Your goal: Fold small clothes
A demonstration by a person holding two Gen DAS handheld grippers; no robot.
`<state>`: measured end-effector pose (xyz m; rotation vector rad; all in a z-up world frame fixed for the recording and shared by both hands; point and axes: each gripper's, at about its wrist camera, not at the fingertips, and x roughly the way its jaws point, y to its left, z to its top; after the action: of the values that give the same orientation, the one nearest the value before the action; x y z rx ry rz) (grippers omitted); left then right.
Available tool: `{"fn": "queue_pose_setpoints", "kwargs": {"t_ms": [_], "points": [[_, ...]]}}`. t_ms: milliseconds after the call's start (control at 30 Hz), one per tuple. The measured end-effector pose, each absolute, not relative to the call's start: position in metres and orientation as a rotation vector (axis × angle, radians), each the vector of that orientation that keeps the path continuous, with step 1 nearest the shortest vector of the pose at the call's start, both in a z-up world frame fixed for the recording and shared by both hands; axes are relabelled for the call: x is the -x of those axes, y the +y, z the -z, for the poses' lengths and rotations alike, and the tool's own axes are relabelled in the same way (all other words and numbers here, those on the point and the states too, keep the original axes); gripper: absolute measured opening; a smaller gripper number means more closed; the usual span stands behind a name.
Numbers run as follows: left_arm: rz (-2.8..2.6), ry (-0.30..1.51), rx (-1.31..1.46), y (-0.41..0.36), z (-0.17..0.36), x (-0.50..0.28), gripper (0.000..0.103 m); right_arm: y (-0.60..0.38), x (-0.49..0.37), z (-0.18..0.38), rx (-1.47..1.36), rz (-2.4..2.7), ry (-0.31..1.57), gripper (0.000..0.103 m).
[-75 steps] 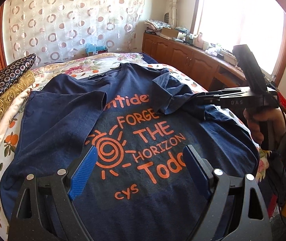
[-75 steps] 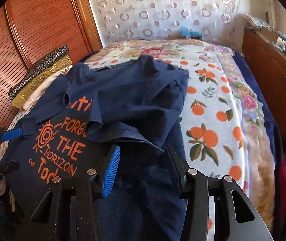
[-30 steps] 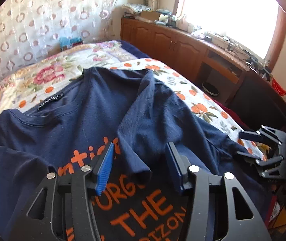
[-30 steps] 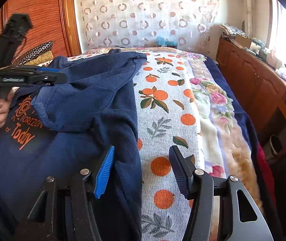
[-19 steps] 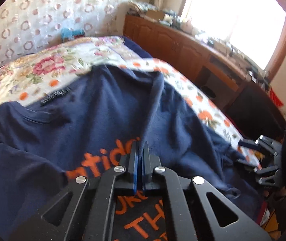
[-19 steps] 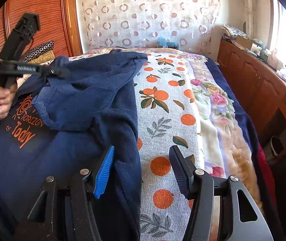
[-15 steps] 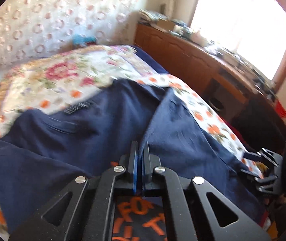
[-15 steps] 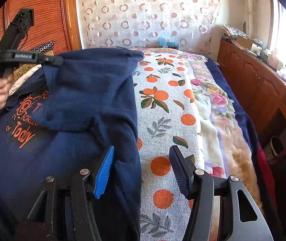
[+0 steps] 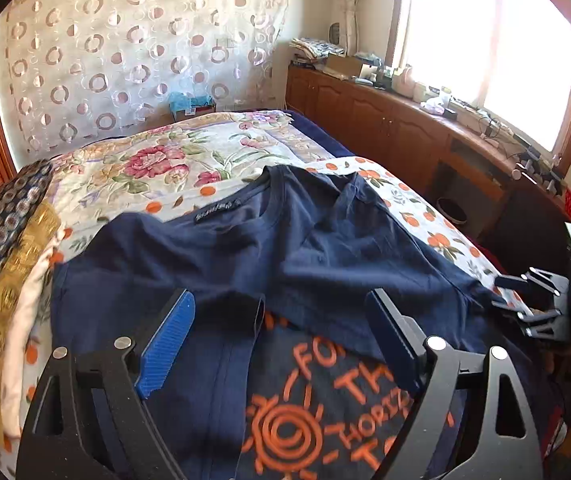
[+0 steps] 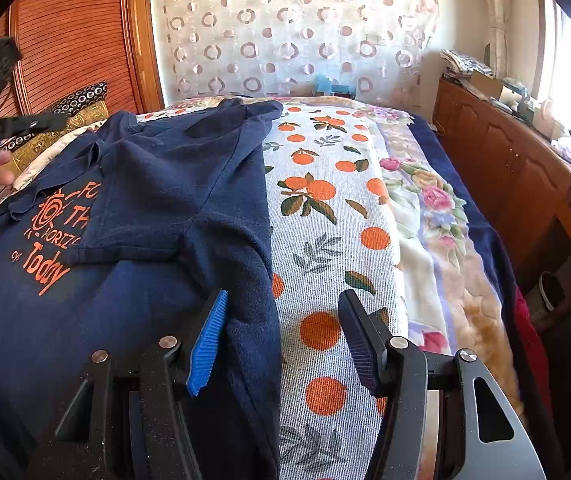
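Your bed is covered by an orange-print sheet, with a floral blanket across its far end and down the right side. The navy T-shirt lies spread on the sheet at the near left. Folded patterned cloths sit stacked along the left edge, just beside the shirt.
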<state>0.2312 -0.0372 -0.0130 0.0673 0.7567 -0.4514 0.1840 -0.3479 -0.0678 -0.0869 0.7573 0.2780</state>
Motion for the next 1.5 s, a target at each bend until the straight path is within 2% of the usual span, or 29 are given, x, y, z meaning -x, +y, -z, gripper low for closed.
{"fn": "queue_pose_setpoints", "kwargs": {"t_ms": [400, 800, 1033, 1367, 1500], "points": [[0.348, 0.784, -0.109, 0.007, 0.028, -0.190, 0.087, -0.348, -0.185, 0.067, 0.088, -0.277, 0.756, 0.060], [0.280, 0.738, -0.016, 0.036, 0.034, -0.153, 0.087, -0.348, -0.185, 0.067, 0.089, -0.277, 0.756, 0.060], [0.232, 0.732, -0.007, 0.051, 0.034, -0.146, 0.087, -0.349, -0.189, 0.062, 0.092, -0.261, 0.785, 0.064], [0.252, 0.738, 0.004, 0.070, 0.020, -0.199, 0.087, -0.318, -0.254, 0.021, 0.158, -0.312, 0.755, 0.064], [0.244, 0.754, -0.006, 0.075, 0.020, -0.231, 0.081, -0.318, -0.300, 0.021, 0.105, -0.327, 0.797, 0.064]]}}
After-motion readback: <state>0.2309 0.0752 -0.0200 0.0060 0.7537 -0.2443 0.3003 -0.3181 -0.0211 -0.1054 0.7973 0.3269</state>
